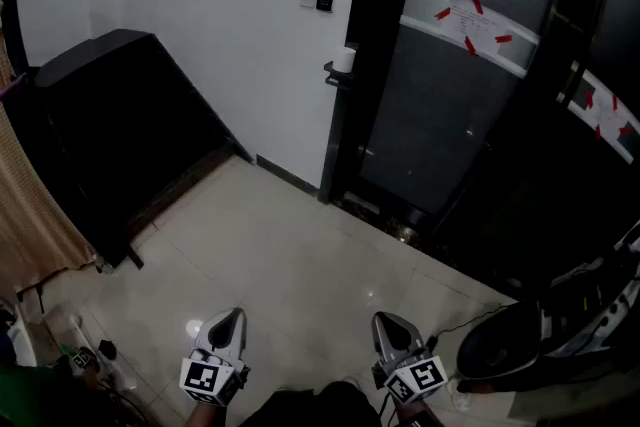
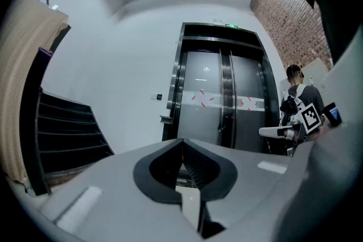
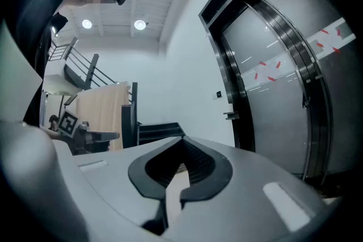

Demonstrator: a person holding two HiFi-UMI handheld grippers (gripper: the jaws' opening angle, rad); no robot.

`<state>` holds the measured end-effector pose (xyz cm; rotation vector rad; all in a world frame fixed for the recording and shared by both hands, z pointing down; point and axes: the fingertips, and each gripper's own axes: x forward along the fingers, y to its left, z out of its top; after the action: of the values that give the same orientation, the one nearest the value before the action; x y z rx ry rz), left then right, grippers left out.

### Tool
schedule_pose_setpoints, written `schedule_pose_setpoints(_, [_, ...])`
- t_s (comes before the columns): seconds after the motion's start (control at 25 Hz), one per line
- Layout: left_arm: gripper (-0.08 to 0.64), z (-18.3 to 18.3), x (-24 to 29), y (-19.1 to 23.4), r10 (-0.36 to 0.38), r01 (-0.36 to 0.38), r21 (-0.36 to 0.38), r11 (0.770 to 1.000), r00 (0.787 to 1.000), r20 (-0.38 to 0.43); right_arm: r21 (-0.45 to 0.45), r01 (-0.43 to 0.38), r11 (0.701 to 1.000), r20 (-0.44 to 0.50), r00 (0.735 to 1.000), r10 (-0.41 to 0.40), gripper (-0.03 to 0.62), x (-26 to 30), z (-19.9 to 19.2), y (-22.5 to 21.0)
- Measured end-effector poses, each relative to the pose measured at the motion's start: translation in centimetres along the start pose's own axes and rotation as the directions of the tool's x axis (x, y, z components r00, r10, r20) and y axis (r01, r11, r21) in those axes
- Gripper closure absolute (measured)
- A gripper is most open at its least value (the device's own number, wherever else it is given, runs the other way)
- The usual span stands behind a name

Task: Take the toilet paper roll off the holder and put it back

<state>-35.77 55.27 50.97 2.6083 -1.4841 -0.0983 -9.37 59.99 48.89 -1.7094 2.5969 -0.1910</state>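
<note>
A white toilet paper roll [image 1: 344, 60] sits on a small dark holder [image 1: 331, 73] fixed at the black door frame, far ahead across the floor. Both grippers hang low near the bottom of the head view, well short of it. The left gripper [image 1: 229, 319] is shut and holds nothing, and the right gripper [image 1: 391, 323] beside it is also shut and empty. From the left gripper view the jaws meet at the tip [image 2: 181, 142], with the holder [image 2: 165, 119] small in the distance. In the right gripper view the tips [image 3: 182, 142] touch too, and the holder [image 3: 230, 115] shows by the frame.
A black slanted stair casing [image 1: 120, 130] fills the left, with a beige curtain [image 1: 30, 215] beside it. Dark glass doors [image 1: 470, 85] carry red tape marks. A wall switch [image 1: 318, 1] is near the roll. A black shoe-like object [image 1: 515, 347] and cables lie at the right; a person [image 2: 298, 96] stands beyond.
</note>
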Motion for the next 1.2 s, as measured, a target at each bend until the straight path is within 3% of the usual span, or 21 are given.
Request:
schedule_pose_setpoints(0.12, [0.557,-0.3,0.1,1.3,0.035,-0.035,-0.013,0.999,0.999,-0.024,0.006,0.000,1.000,0.001,1.000,0.000,0.578,0.8,-0.2,0.2])
schedule_pose_setpoints(0.44, [0.558,0.0,2.7,1.5,0.039,-0.040,-0.019,0.999,0.998,-0.038,0.029,-0.035,0.999,0.009,0.999,0.035,0.578,3.7,-0.5,-1.0])
schedule_pose_setpoints(0.64, [0.557,-0.1,6.1,1.3,0.067,-0.066,0.013,0.998,0.997,-0.032,0.080,-0.019,0.997,0.021,1.000,0.018,0.578,6.1,-0.8,-5.6])
schedule_pose_setpoints(0.76, [0.557,0.3,8.9,1.3,0.085,-0.085,0.018,0.996,0.996,-0.017,0.063,-0.043,0.997,0.045,0.998,0.040,0.578,7.9,0.3,-7.9])
schedule_pose_setpoints(1.2, [0.557,0.8,20.2,-3.3,0.040,-0.040,0.056,0.998,0.999,0.009,0.053,-0.037,0.998,0.085,0.996,0.032,0.578,10.8,2.7,-19.1])
